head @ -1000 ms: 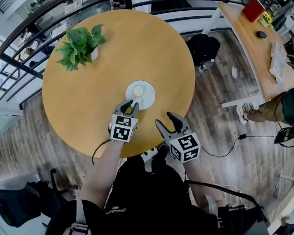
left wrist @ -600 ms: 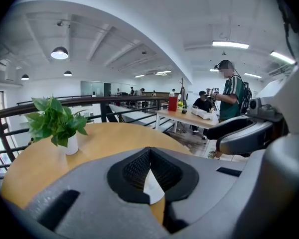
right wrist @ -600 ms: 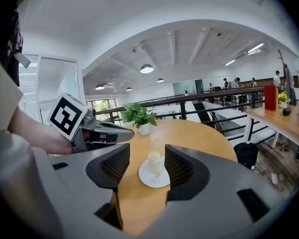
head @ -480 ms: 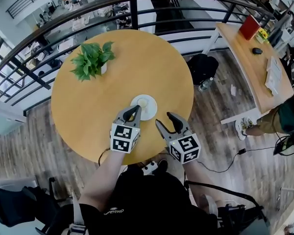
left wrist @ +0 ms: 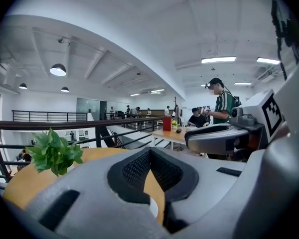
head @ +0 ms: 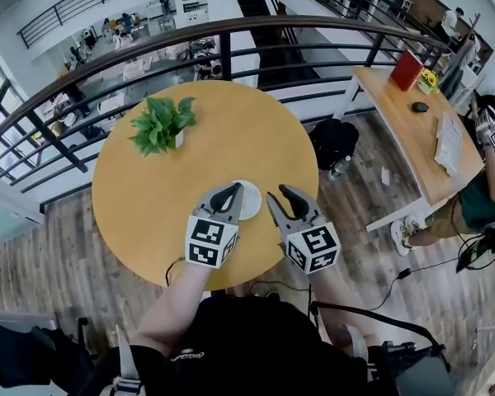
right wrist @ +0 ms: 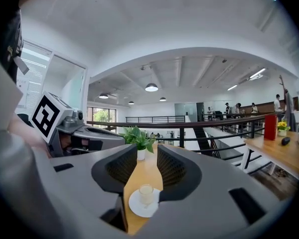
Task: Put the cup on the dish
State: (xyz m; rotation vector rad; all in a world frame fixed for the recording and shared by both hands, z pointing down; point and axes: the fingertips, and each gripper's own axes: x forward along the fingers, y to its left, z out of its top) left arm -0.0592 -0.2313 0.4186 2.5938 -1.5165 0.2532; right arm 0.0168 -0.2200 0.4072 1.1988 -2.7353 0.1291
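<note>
Left hand-held gripper [head: 228,193] has its jaws fully together with nothing between them; in the left gripper view [left wrist: 149,157] the two black pads meet at a point. Right hand-held gripper [head: 285,196] has its jaws partly apart and closing, with nothing between the pads. In the right gripper view [right wrist: 140,166] the gap only frames things farther off.

Both sit side by side over the 6 o'clock edge of the round wooden desk [head: 140,188], the left one at 9 o'clock of the right, tips pointing to 12. Marker cubes [head: 210,239] face up toward the head camera.

The cup [right wrist: 146,193] stands upright on the white dish [right wrist: 139,208], roughly centred, seen through the right jaw gap. In the head view the dish [head: 252,203] lies on the desk toward its 5 o'clock side. It is just ahead of the left tips, which cover part of it, and the cup can't be made out there. The left gripper view shows only a white sliver of the dish [left wrist: 154,208] low between the jaw bodies. Neither gripper touches the cup or the dish.

A potted plant [head: 161,124] stands at 11 o'clock on the desk, well apart from the dish. A black railing [head: 231,30] curves round the desk's far side.

At 3 o'clock of the round desk there is a rectangular desk [head: 400,139] with a red box [head: 406,70] and a mouse [head: 420,106]. A black bag [head: 333,143] sits on the wood floor between the two desks. People are seated at the far right edge.
</note>
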